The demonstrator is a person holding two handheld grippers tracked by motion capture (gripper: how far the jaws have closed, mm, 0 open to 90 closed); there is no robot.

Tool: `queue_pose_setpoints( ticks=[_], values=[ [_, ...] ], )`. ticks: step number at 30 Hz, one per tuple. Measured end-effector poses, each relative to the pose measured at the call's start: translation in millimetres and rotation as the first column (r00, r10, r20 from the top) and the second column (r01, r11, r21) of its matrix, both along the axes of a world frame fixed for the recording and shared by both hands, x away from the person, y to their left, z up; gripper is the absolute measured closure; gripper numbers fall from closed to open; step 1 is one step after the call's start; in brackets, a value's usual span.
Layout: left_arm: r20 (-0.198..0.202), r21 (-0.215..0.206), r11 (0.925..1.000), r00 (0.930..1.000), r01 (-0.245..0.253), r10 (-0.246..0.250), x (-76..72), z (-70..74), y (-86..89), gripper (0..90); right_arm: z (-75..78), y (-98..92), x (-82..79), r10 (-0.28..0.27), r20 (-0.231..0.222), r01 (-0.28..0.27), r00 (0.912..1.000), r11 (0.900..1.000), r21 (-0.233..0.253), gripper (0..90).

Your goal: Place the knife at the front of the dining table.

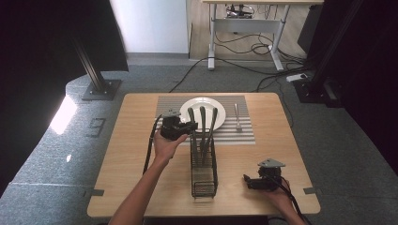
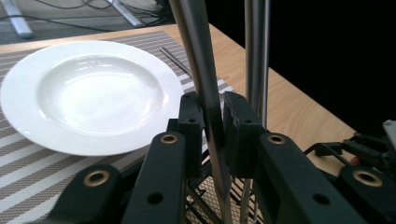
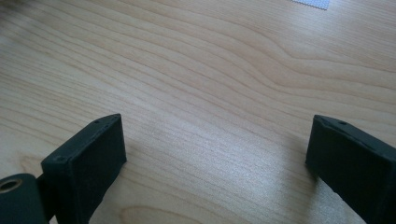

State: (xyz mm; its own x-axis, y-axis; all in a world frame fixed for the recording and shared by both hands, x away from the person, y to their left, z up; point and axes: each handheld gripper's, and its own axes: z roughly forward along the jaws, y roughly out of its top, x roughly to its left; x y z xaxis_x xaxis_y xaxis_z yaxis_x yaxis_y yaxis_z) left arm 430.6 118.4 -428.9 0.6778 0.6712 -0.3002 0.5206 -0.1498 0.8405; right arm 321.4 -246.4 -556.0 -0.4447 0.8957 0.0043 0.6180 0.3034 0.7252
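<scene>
A black wire cutlery basket (image 1: 204,183) stands mid-table with three long utensils leaning out of it, heads down. My left gripper (image 1: 193,125) is shut on the leftmost utensil's handle (image 1: 191,116) above the basket. In the left gripper view the grey metal handle (image 2: 201,56) runs up between the closed jaws of the left gripper (image 2: 214,116), with two more handles (image 2: 256,46) just behind. My right gripper (image 1: 248,181) rests low at the front right of the table. It is open, and the right gripper (image 3: 215,154) has only bare wood between its jaws.
A white plate (image 1: 197,104) lies on a striped placemat (image 1: 244,136) at the back of the table, with a fork (image 1: 238,117) beside it on the right. The plate (image 2: 93,88) sits just beyond the left jaws. Cables and desk legs lie on the floor behind.
</scene>
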Motion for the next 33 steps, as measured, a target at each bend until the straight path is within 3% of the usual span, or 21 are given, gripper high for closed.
queue_pose_setpoints(
  ticks=[5, 9, 16, 21, 26, 33],
  values=[
    [-0.003, -0.024, 0.9997, 1.0000, 0.008, -0.008, 0.7, -1.0, 3.1, 80.2, 0.0, 0.0, -0.2, 0.001, 0.001, -0.001, 1.0000, 1.000, 0.001, 5.4],
    [-0.003, -0.072, 0.9972, 0.9998, 0.019, -0.019, 0.2, 1.2, 5.1, 81.7, 0.0, 0.0, 0.0, 0.002, 0.000, -0.002, 1.0000, 1.000, 0.001, 5.4],
    [0.041, -0.064, 0.9973, 0.9986, 0.037, -0.034, -5.4, 10.0, 4.9, 83.6, 0.0, -0.2, -0.2, 0.005, 0.004, -0.005, 1.0000, 1.000, -0.001, 5.8],
    [0.056, -0.092, 0.9951, 0.9980, 0.036, -0.031, -7.6, 16.6, 10.2, 83.7, 0.0, -0.1, -0.1, 0.003, 0.004, -0.003, 1.0000, 1.000, 0.001, 5.7],
    [0.092, -0.120, 0.9920, 0.9954, 0.039, -0.028, -12.7, 31.3, 16.9, 83.7, 0.0, -0.1, 0.0, 0.005, 0.005, -0.005, 1.0000, 1.000, 0.000, 5.7],
    [0.162, -0.145, 0.9884, 0.9865, 0.046, -0.022, -26.3, 64.0, 28.1, 83.7, 0.0, 0.2, 0.0, 0.002, 0.005, -0.002, 1.0000, 1.000, 0.000, 5.7]
  ],
)
